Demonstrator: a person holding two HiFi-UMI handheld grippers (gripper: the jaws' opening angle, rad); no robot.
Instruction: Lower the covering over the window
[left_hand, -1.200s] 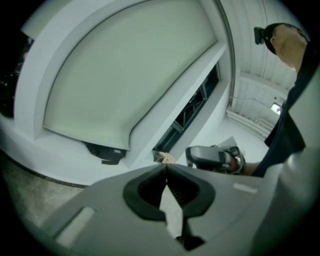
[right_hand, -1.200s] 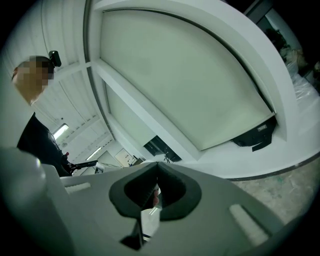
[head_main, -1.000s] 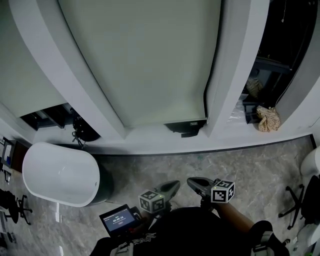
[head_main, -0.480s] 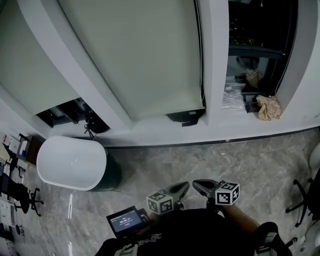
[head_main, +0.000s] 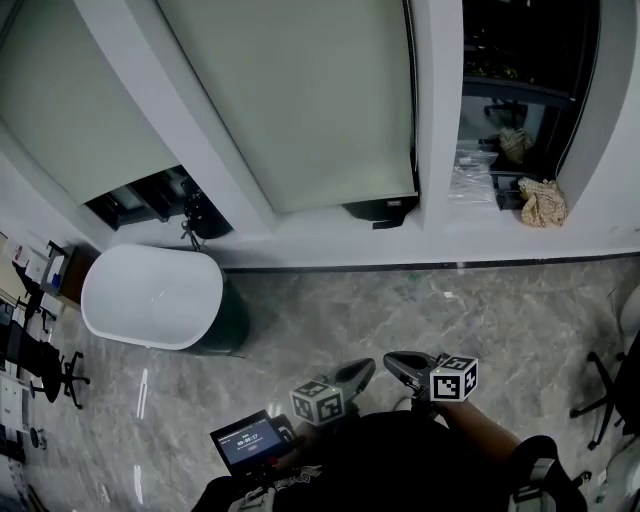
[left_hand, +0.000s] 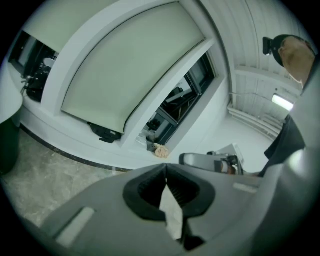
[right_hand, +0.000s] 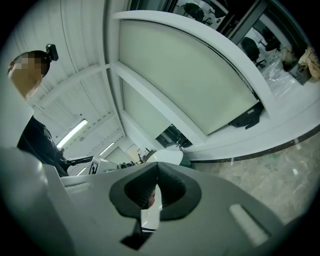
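Observation:
The middle window's pale green roller blind hangs most of the way down, leaving a dark gap above the sill. Its thin dark cord runs down the blind's right edge. The left window's blind is partly down; the right window is bare and dark. My left gripper and right gripper are held low in front of the body, far from the window, both shut and empty. In the left gripper view the blind lies ahead beyond the shut left gripper. The right gripper also faces the blind.
A white oval tub stands on the marble floor at the left, below the sill. A crumpled cloth lies on the right window's sill. Office chairs stand at the far left and far right. A small screen device hangs at my waist.
The view has swung and shifted: sill and tub now sit higher in the frame, and more of the right window shows. Both grippers stay shut in front of the body.

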